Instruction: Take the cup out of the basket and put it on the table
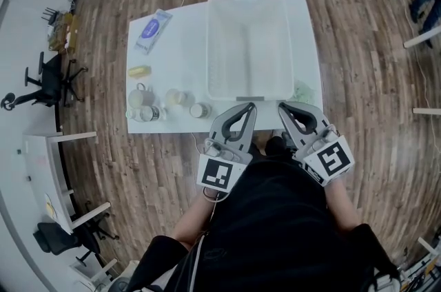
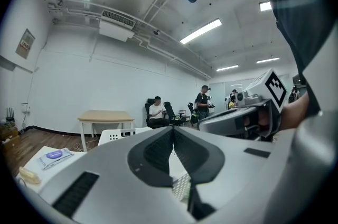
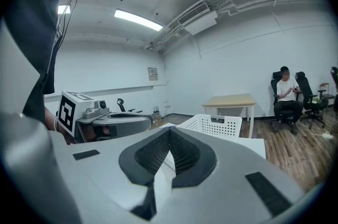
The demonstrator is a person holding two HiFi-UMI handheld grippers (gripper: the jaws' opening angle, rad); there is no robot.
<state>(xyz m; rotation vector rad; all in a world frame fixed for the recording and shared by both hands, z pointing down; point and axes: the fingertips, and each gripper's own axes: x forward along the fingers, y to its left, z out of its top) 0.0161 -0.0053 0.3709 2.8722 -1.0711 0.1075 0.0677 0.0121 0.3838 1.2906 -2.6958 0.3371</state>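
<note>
A white plastic basket [image 1: 248,46] stands in the middle of the white table [image 1: 186,43]; I see no cup inside it. Several small cups stand at the table's front left, among them a white mug [image 1: 140,98], a pale cup [image 1: 176,98] and another [image 1: 200,109]. My left gripper [image 1: 251,107] and right gripper [image 1: 281,107] hover side by side at the table's front edge, just short of the basket, both shut and empty. In the left gripper view the jaws [image 2: 172,130] meet, with the basket [image 2: 124,134] beyond. The right gripper view shows shut jaws [image 3: 169,130] and the basket [image 3: 216,123].
A blue and white packet [image 1: 153,30] and a yellow object [image 1: 139,70] lie on the table's left side. Something pale green [image 1: 303,91] sits right of the basket. Office chairs, a wooden table [image 3: 232,101] and seated people are farther off in the room.
</note>
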